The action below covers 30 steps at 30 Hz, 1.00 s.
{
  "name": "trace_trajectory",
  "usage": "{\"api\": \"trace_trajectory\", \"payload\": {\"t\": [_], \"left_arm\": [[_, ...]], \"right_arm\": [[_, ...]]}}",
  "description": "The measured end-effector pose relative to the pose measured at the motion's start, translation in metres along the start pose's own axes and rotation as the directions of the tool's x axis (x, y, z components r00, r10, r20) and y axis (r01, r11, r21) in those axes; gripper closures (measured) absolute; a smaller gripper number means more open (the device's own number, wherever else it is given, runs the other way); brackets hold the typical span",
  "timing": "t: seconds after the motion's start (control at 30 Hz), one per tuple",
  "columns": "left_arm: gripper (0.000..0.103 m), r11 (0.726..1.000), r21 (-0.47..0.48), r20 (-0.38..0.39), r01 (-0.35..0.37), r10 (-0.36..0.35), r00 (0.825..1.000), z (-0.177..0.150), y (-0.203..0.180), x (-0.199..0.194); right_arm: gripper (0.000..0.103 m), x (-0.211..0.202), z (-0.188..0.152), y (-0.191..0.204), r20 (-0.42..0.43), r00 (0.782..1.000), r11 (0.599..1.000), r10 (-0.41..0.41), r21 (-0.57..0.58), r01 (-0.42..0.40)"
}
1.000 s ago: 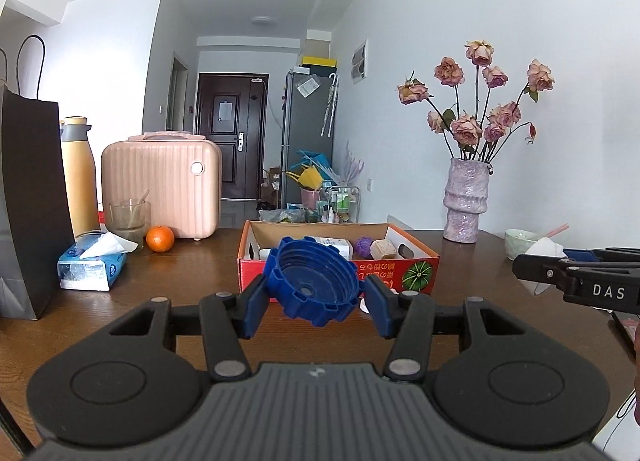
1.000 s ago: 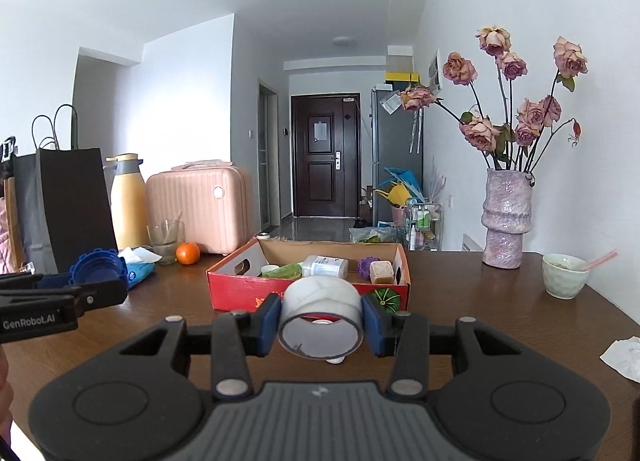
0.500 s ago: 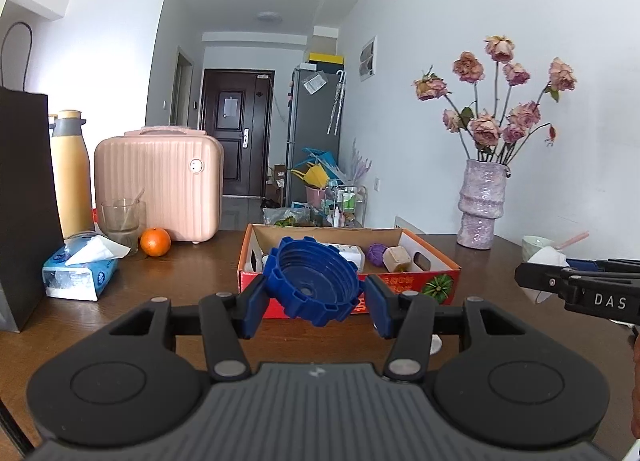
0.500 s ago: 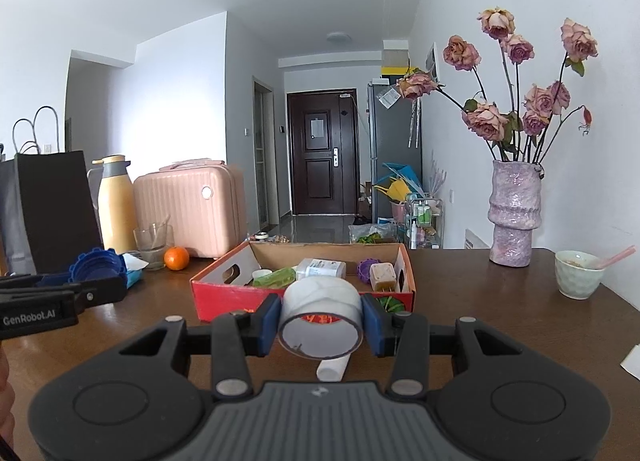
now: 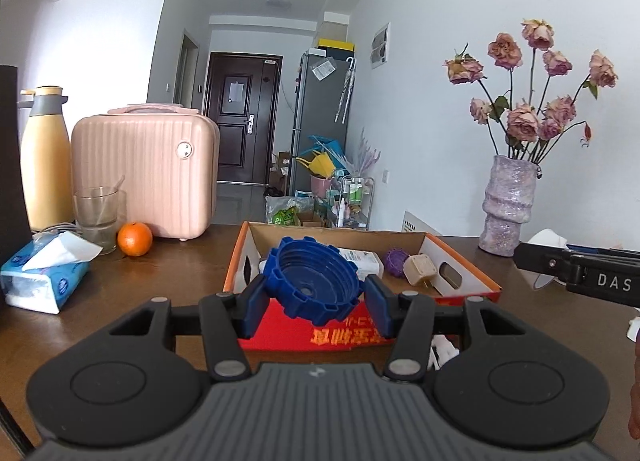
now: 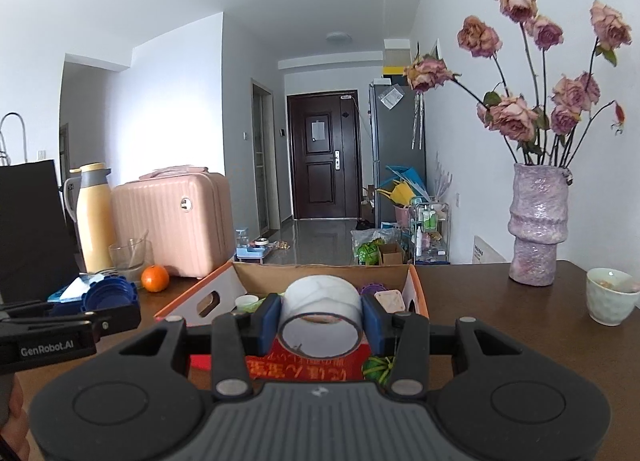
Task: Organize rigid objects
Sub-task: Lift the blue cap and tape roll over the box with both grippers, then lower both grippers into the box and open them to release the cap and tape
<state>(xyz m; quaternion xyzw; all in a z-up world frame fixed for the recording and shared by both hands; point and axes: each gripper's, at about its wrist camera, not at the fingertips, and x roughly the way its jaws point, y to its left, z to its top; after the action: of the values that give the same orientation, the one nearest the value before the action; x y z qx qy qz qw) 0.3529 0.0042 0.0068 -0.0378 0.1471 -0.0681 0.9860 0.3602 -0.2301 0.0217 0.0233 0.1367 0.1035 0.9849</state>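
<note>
My left gripper is shut on a blue ridged plastic cap, held just over the near wall of the red cardboard box. My right gripper is shut on a roll of pale tape, held level at the near edge of the same red cardboard box. Inside the box lie a white carton, a purple ball and a beige plug. In the right wrist view the left gripper and its blue cap show at the left edge.
On the brown table stand a pink case, a yellow flask, a glass, an orange and a tissue pack. A vase of dried roses and a small bowl stand to the right.
Both grippers have moved forward toward the red box, which now looks larger and closer. The cap and the tape stay held as before.
</note>
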Motion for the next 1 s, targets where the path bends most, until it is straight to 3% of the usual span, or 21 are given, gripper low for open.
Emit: {"api": "trace_trajectory", "payload": {"t": [0.4,0.7,0.77,0.87,0.93,1.0], "left_arm": [[0.050,0.998,0.057,-0.009,0.018,-0.018,1.000,0.029,-0.006,0.074],[0.050,0.994,0.104,-0.105,0.042,-0.031,0.994,0.045,-0.008,0.155],[0.050,0.994,0.104,-0.154,0.034,-0.018,0.988,0.043,-0.008,0.178],[0.050,0.998,0.050,-0.263,0.031,-0.017,0.965,0.032,-0.002,0.212],[0.048,0.998,0.052,-0.328,0.035,-0.015,0.945,0.023,-0.001,0.228],[0.048,0.999,0.047,-0.347,0.025,-0.007,0.938,0.016,0.002,0.232]], "right_arm": [[0.060,0.091,0.021,-0.022,-0.051,0.998,0.999,0.041,0.036,-0.039],[0.060,0.175,0.036,-0.041,-0.171,0.985,0.997,0.025,0.074,-0.013],[0.060,0.197,0.033,-0.047,-0.215,0.976,0.994,0.026,0.105,-0.004],[0.060,0.223,0.019,-0.054,-0.291,0.955,0.982,0.058,0.188,-0.002],[0.059,0.234,0.008,-0.051,-0.347,0.937,0.985,0.039,0.169,0.021],[0.054,0.239,0.001,-0.051,-0.366,0.930,0.985,0.027,0.167,0.037]]}}
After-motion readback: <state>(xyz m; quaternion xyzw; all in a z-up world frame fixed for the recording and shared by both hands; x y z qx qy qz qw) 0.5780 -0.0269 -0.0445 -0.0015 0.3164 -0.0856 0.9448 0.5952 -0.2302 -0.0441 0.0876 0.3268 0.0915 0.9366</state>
